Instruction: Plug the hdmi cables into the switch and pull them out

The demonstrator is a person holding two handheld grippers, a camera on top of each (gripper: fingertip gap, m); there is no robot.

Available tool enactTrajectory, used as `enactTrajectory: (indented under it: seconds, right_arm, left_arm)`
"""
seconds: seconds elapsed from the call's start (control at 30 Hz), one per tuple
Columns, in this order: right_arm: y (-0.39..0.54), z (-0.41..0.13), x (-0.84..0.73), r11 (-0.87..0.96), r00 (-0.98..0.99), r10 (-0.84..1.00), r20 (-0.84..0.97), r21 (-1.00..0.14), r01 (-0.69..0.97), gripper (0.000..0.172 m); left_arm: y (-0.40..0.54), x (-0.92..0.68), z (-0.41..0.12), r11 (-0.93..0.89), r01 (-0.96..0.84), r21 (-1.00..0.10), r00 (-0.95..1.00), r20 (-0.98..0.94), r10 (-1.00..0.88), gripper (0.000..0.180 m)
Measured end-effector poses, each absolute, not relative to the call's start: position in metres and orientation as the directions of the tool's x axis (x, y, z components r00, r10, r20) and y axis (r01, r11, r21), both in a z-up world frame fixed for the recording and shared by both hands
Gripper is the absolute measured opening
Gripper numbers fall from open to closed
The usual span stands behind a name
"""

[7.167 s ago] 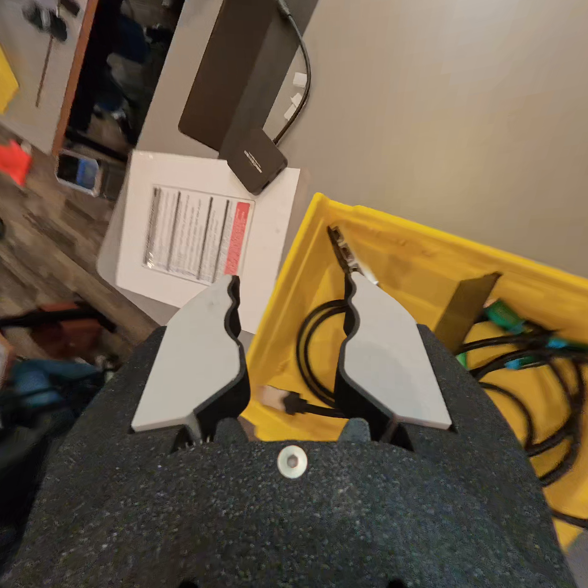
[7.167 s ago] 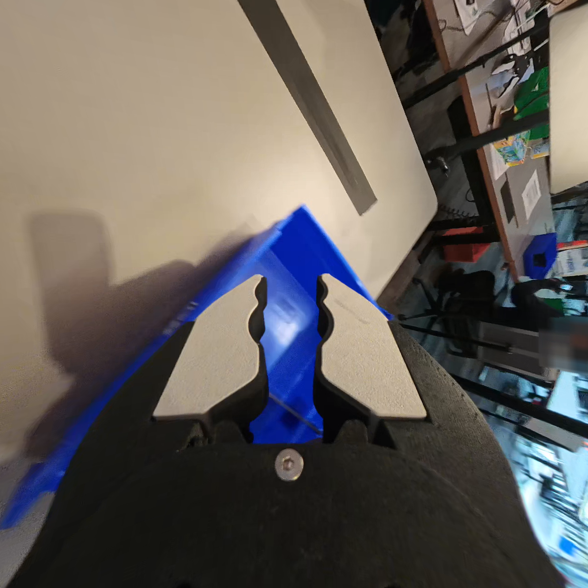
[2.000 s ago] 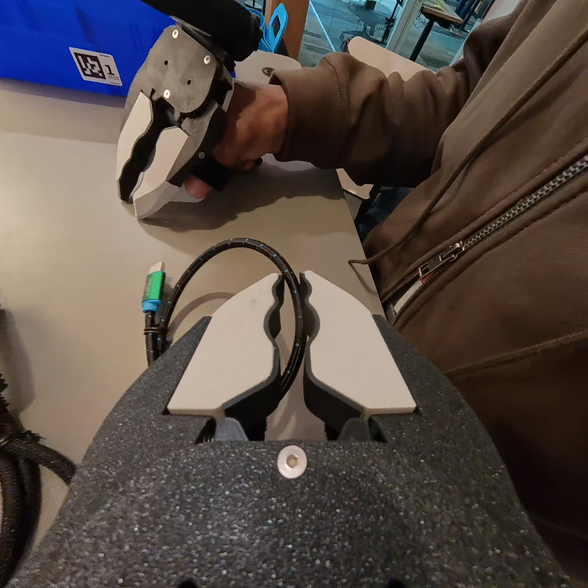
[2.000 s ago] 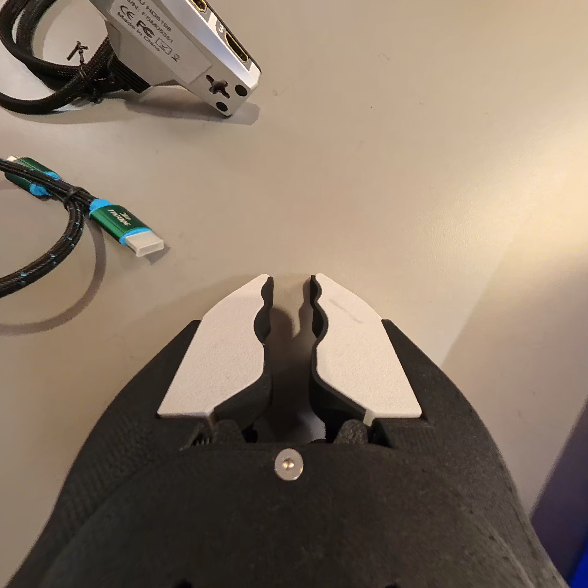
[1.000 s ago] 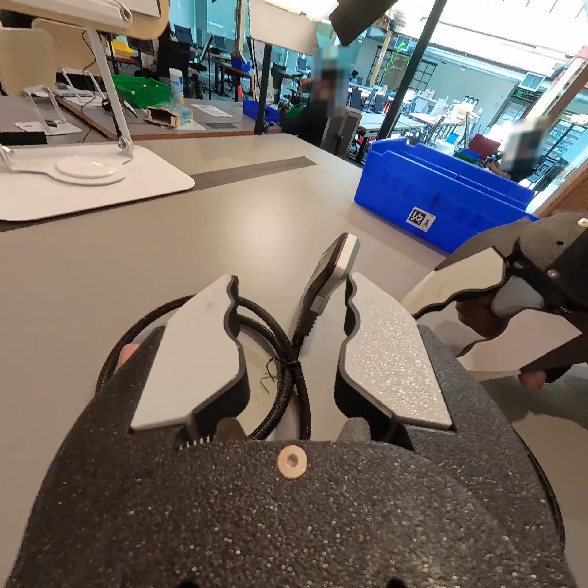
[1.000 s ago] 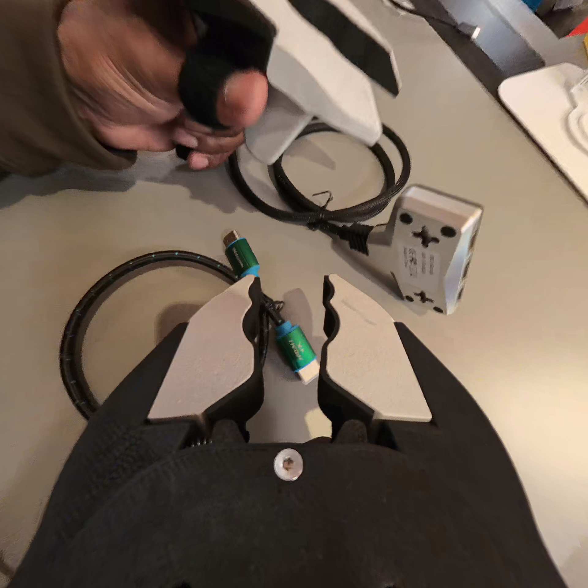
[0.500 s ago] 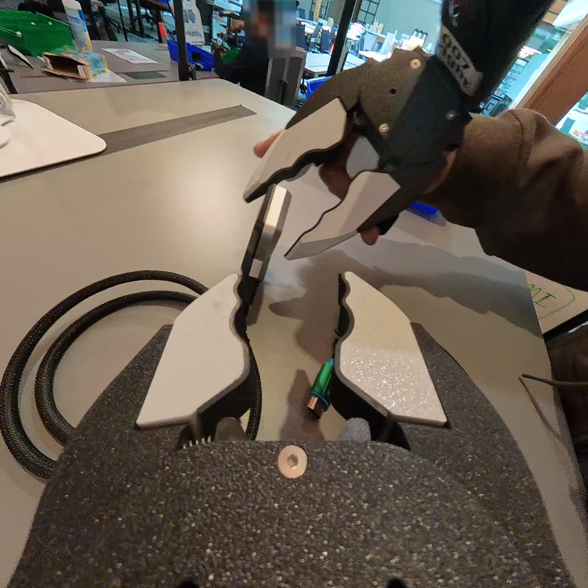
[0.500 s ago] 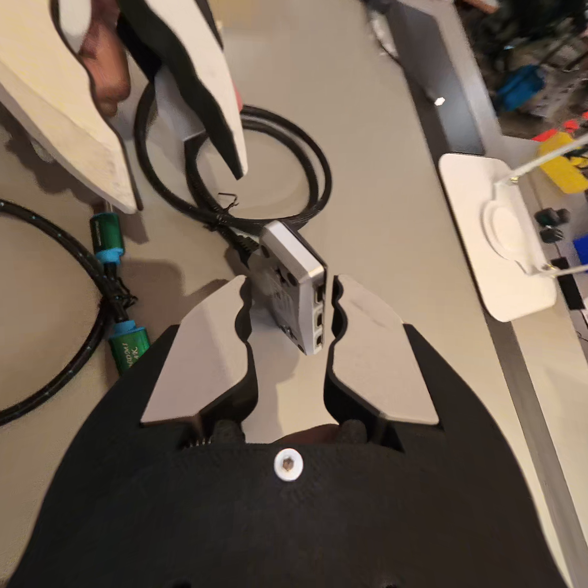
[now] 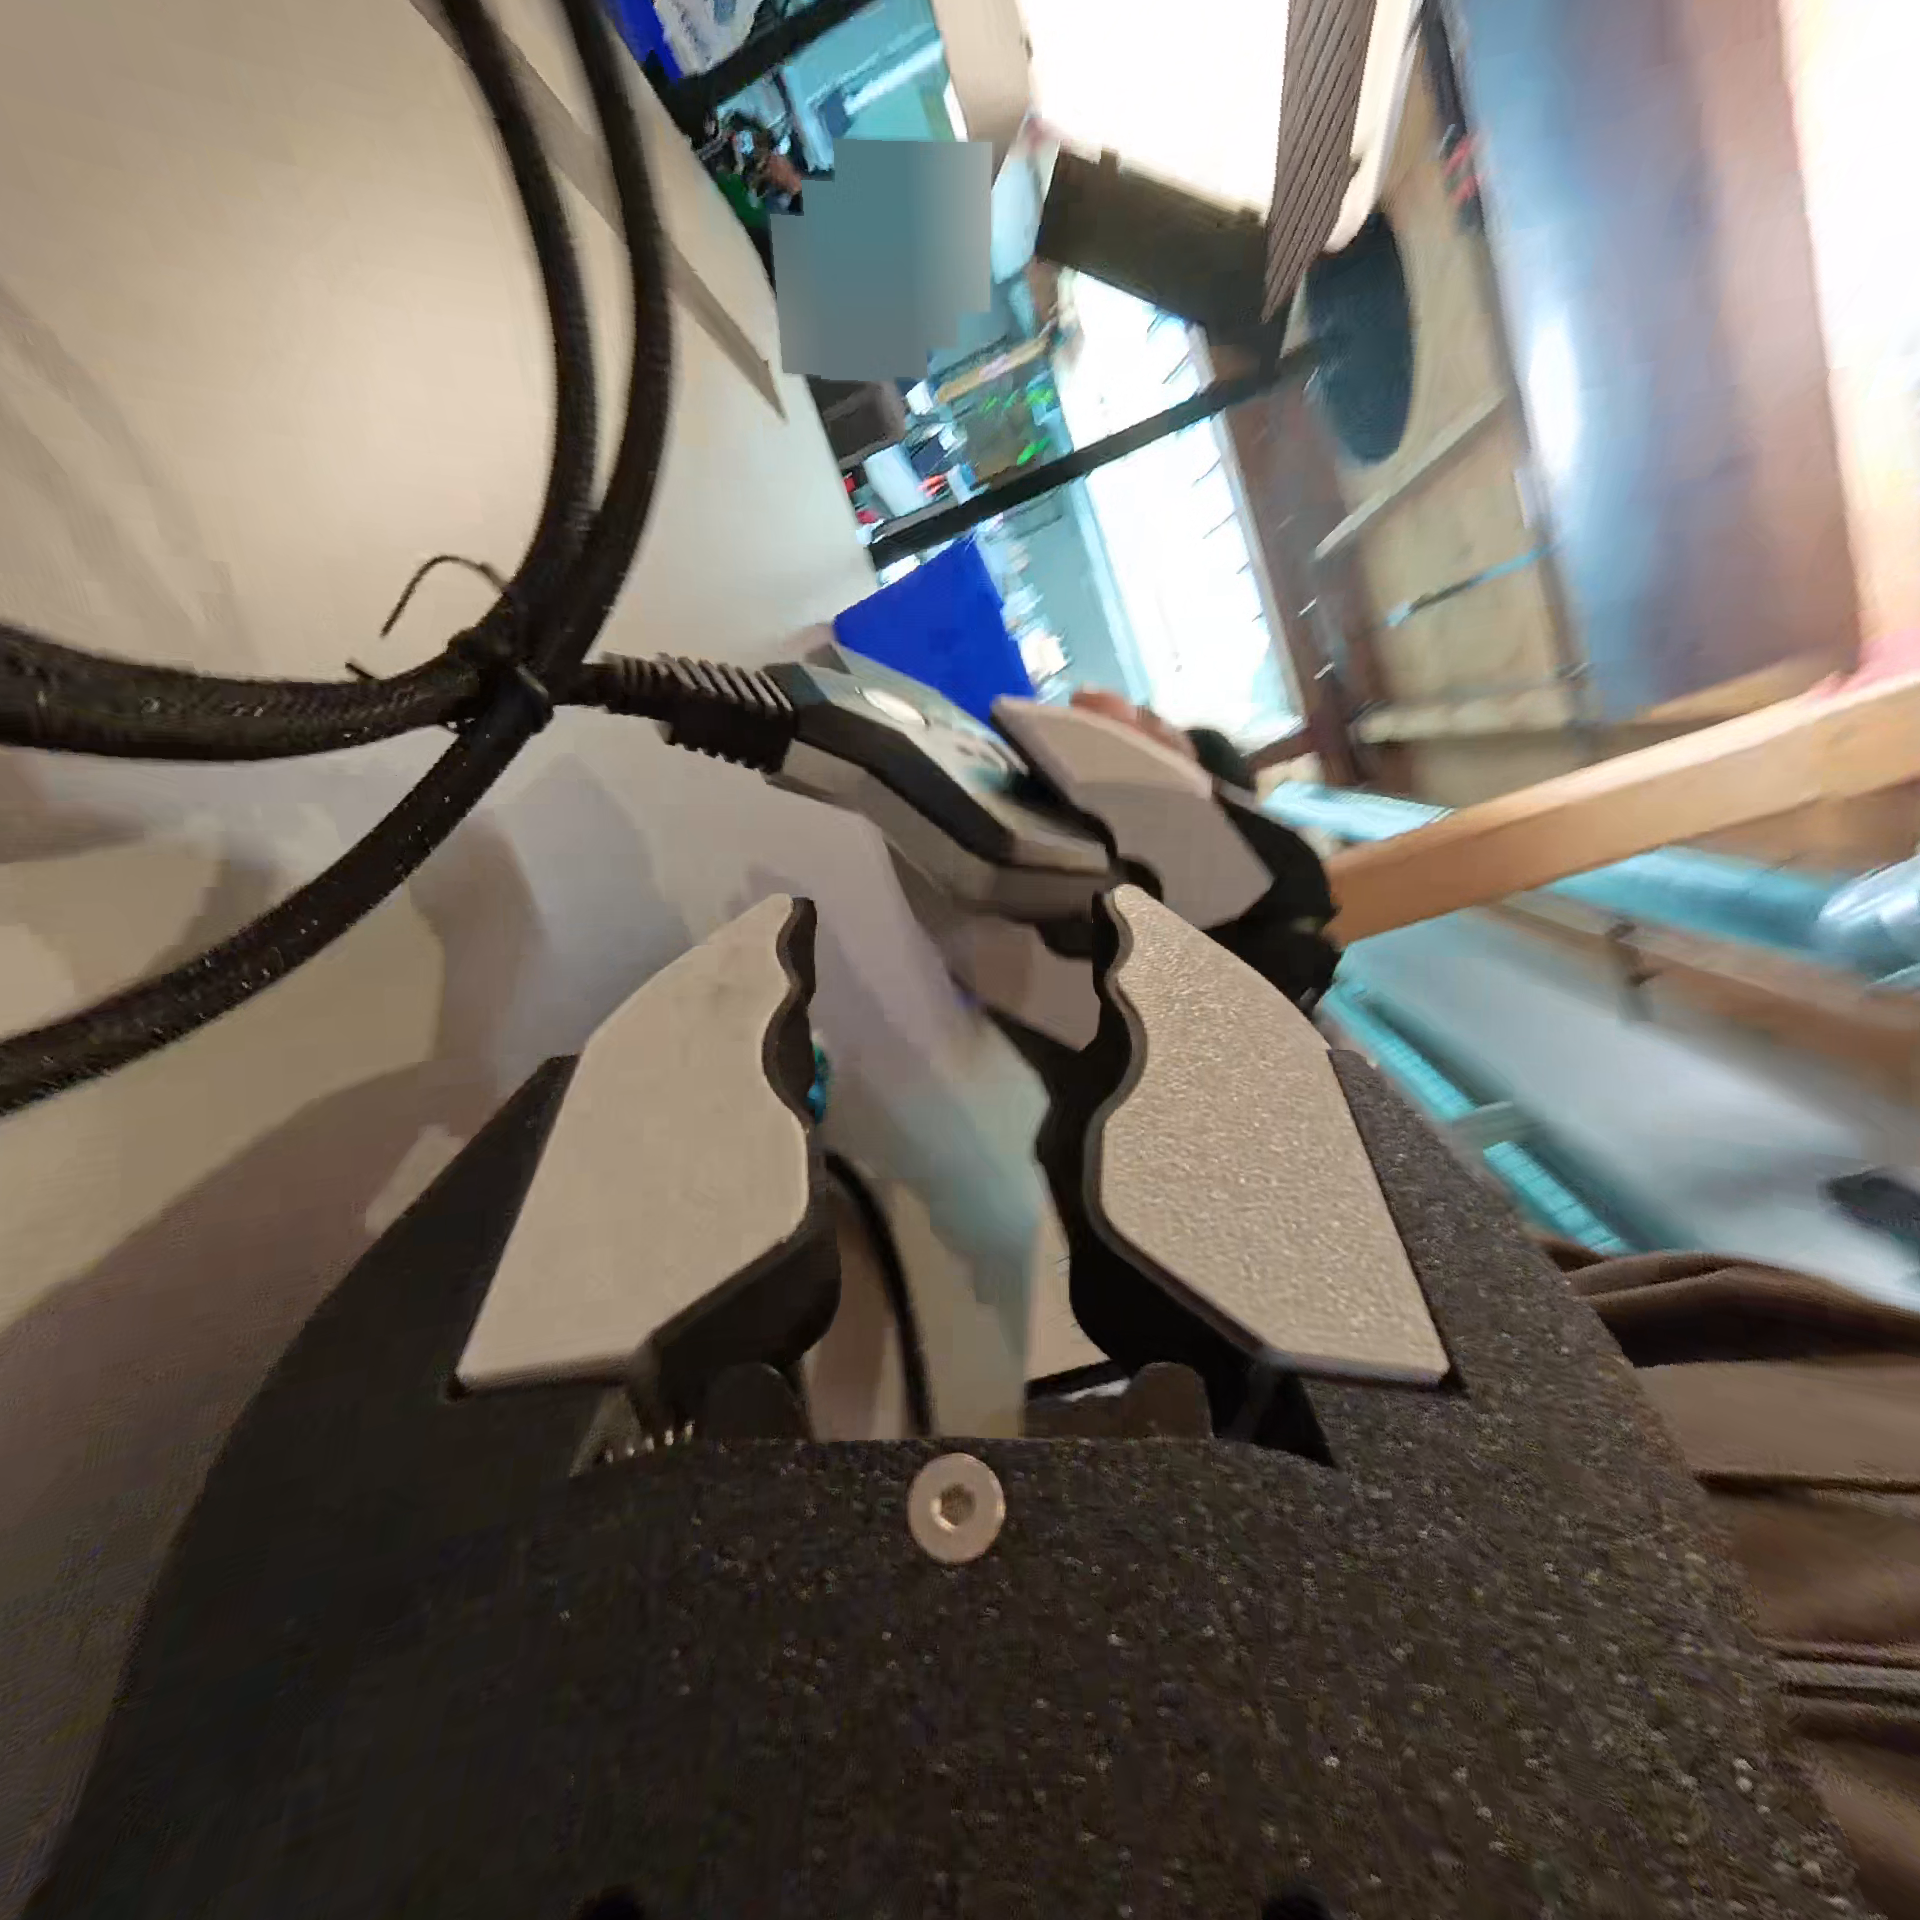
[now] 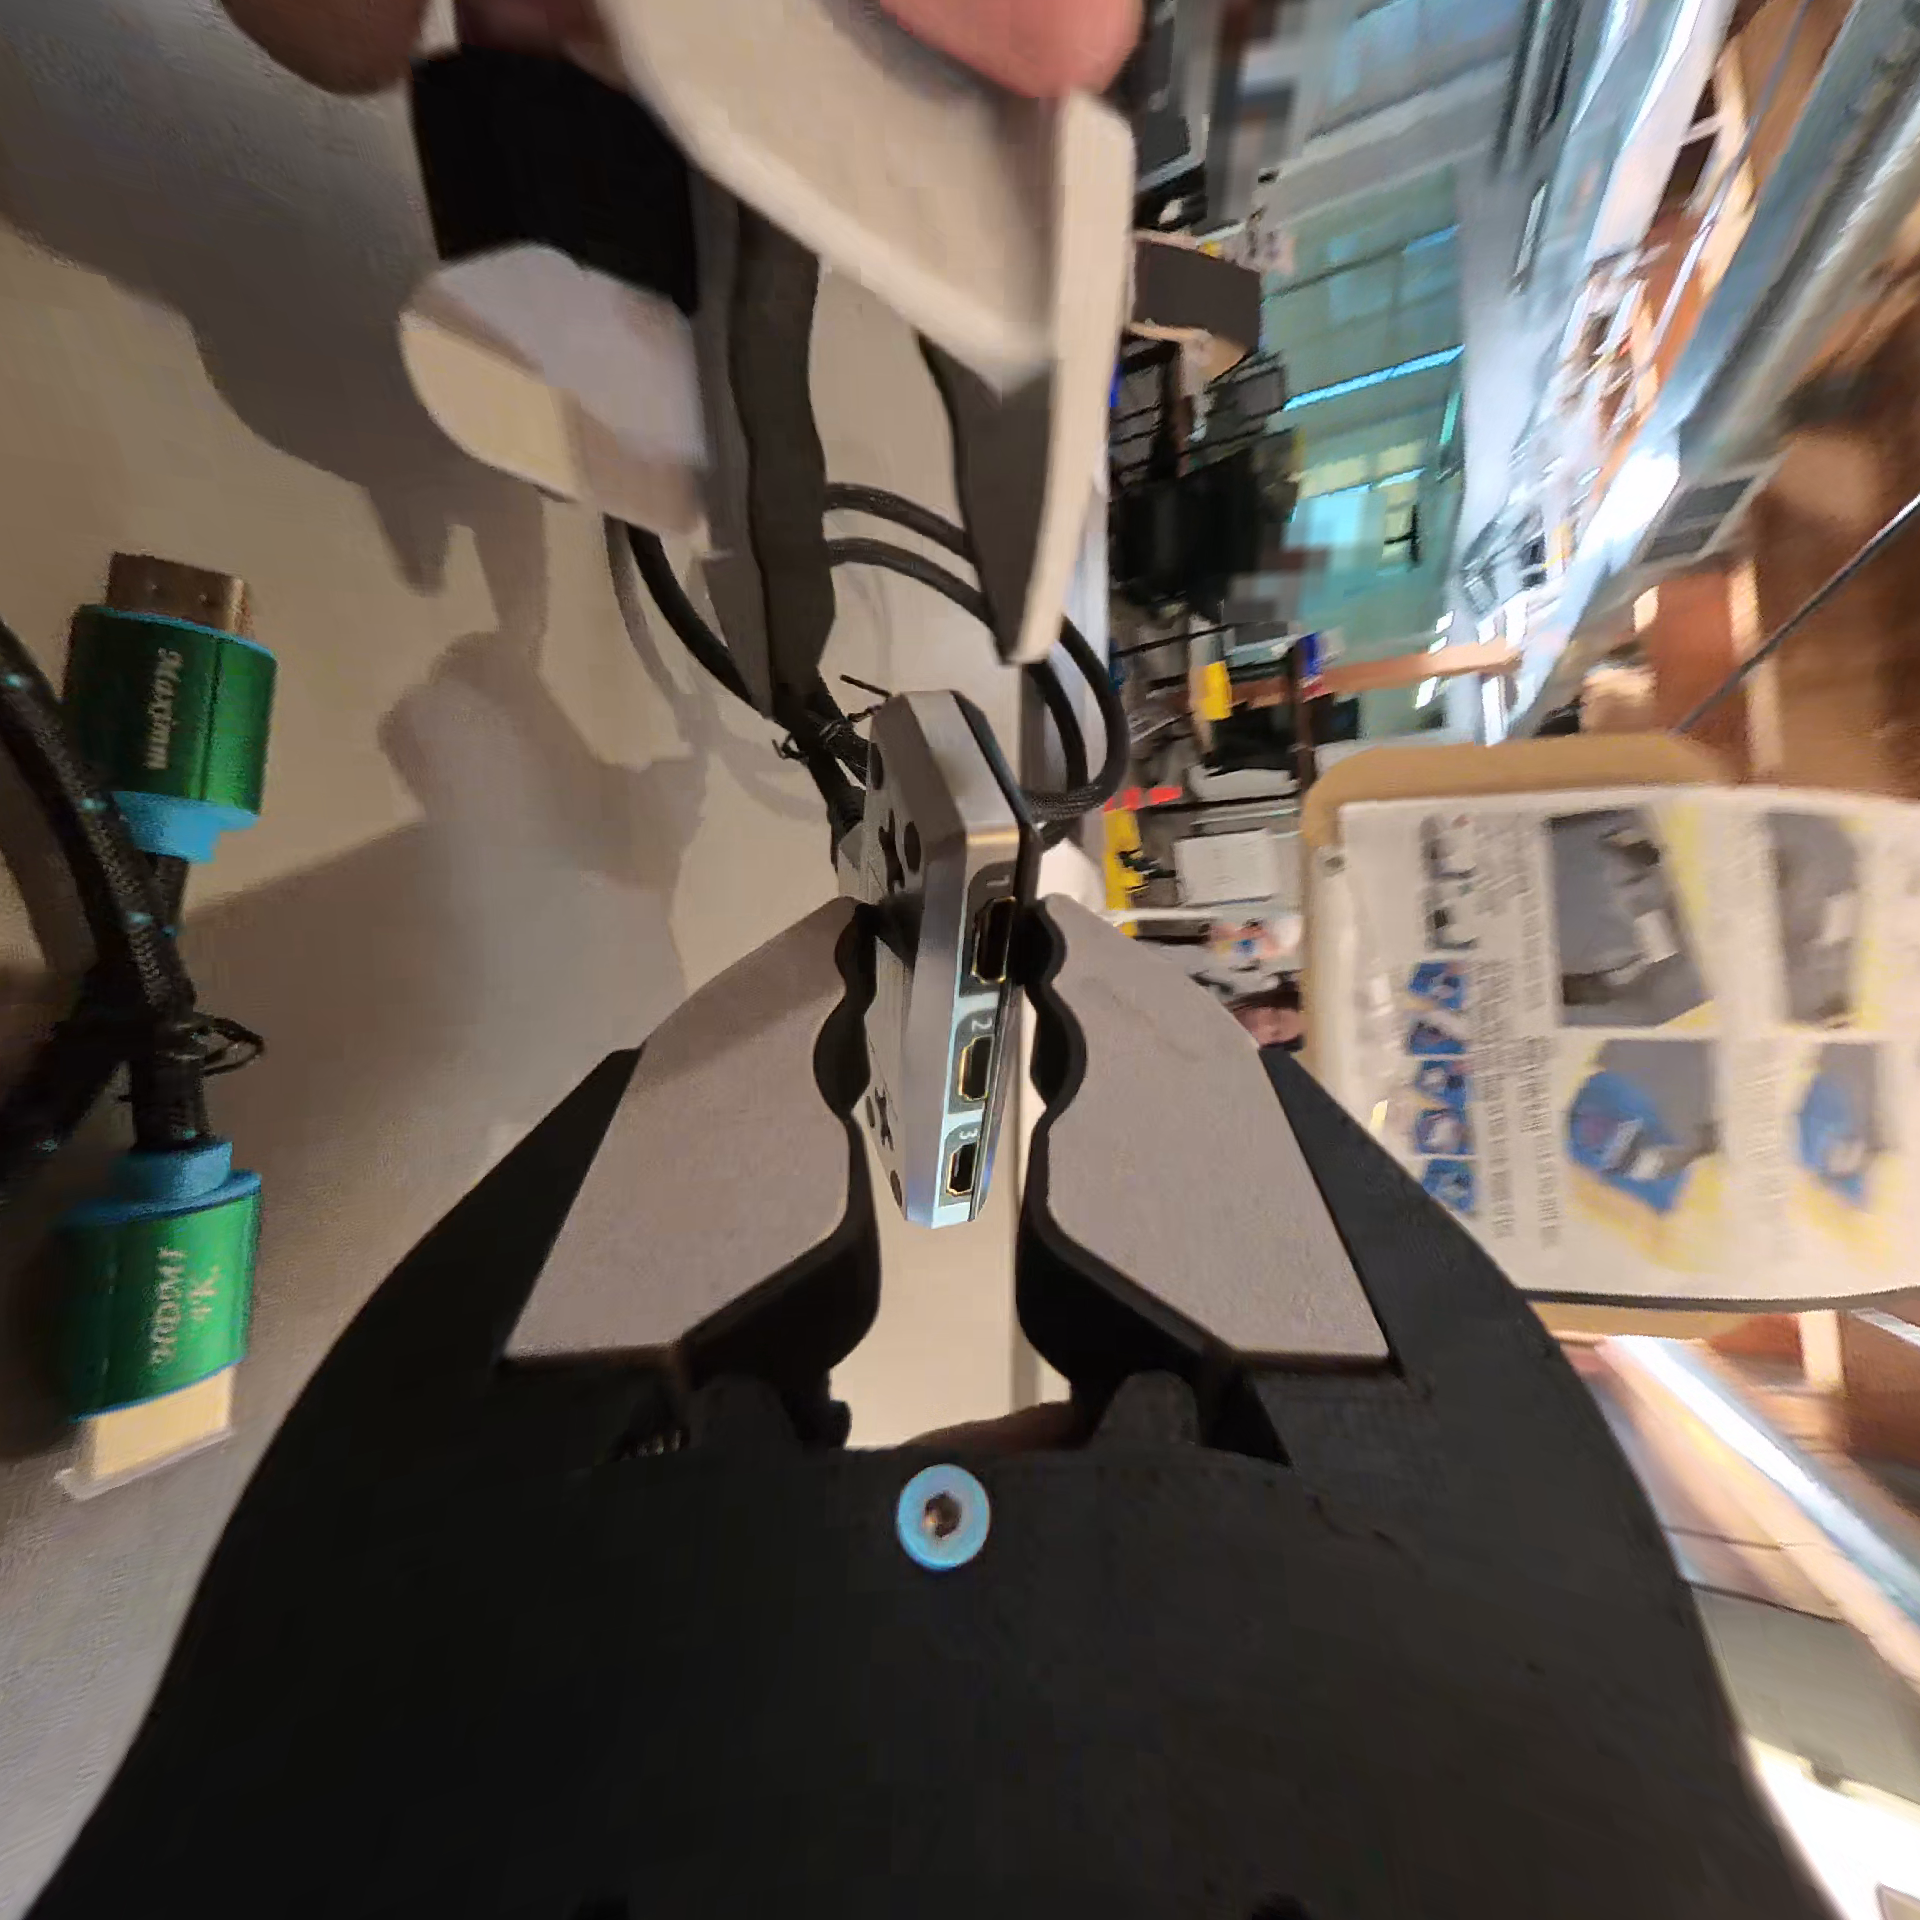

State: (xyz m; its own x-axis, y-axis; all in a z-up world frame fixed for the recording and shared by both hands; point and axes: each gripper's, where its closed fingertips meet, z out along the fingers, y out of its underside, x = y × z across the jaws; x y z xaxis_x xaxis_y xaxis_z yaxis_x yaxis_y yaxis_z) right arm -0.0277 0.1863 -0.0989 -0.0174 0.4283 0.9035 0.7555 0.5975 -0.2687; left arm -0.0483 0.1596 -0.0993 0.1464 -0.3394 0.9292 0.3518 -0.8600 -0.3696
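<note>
Our right gripper [image 10: 940, 925] fingers clamp silver switch box [image 10: 951, 1039], ports outward; left gripper [image 9: 951, 920] fingers wide, empty. Next: pick green plug [image 10: 156, 1320].

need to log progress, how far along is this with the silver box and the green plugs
Done: the right gripper has the silver port box clamped between its pads and lifted off the table. In hand: the left gripper hovers open near the box, holding nothing. Left: both green plugs lie loose on the table, and the three ports facing the camera are all empty.
</note>
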Motion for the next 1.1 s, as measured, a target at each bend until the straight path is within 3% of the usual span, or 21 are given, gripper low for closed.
enactTrajectory:
  seconds: [0.1, 0.23, 0.33, 0.47, 0.6, 0.77, 0.9, 1.1]
  right_arm:
    - [0.175, -0.091, -0.031, 0.663, -0.065, 0.292, 0.954, -0.152, 0.733, 0.026]
    - [0.161, -0.080, -0.036, 0.722, -0.089, 0.146, 0.985, -0.044, 0.691, 0.026]
    - [0.150, -0.077, -0.044, 0.757, -0.096, 0.074, 0.993, 0.006, 0.653, 0.026]
    - [0.139, -0.086, -0.055, 0.778, -0.109, 0.050, 0.993, 0.030, 0.628, 0.023]
    - [0.138, -0.091, -0.055, 0.758, -0.067, 0.143, 0.987, -0.065, 0.649, 0.024]
    - [0.138, -0.095, -0.030, 0.633, 0.036, 0.460, 0.887, -0.356, 0.687, 0.021]
    - [0.139, -0.121, -0.019, 0.311, 0.096, 0.836, 0.540, -0.612, 0.727, 0.028]
    - [0.141, -0.155, -0.034, -0.070, 0.171, 0.980, 0.098, -0.639, 0.766, 0.038]
  left_arm:
    - [0.167, -0.051, -0.098, -0.886, 0.423, -0.192, -0.019, 0.975, -0.220, 0.052]
    - [0.167, -0.040, -0.098, -0.911, 0.405, -0.076, -0.138, 0.980, -0.143, 0.056]
    - [0.168, -0.031, -0.089, -0.917, 0.398, -0.031, -0.221, 0.967, -0.129, 0.056]
    - [0.177, -0.033, -0.090, -0.892, 0.451, -0.037, -0.211, 0.966, -0.147, 0.031]
    - [0.182, -0.041, -0.091, -0.857, 0.493, -0.149, -0.130, 0.962, -0.242, 0.024]
    - [0.195, -0.069, -0.104, -0.803, 0.505, -0.316, 0.103, 0.946, -0.308, 0.024]
    - [0.200, -0.083, -0.121, -0.790, 0.460, -0.405, 0.244, 0.913, -0.327, 0.024]
    - [0.200, -0.083, -0.127, -0.786, 0.441, -0.433, 0.274, 0.899, -0.342, 0.024]
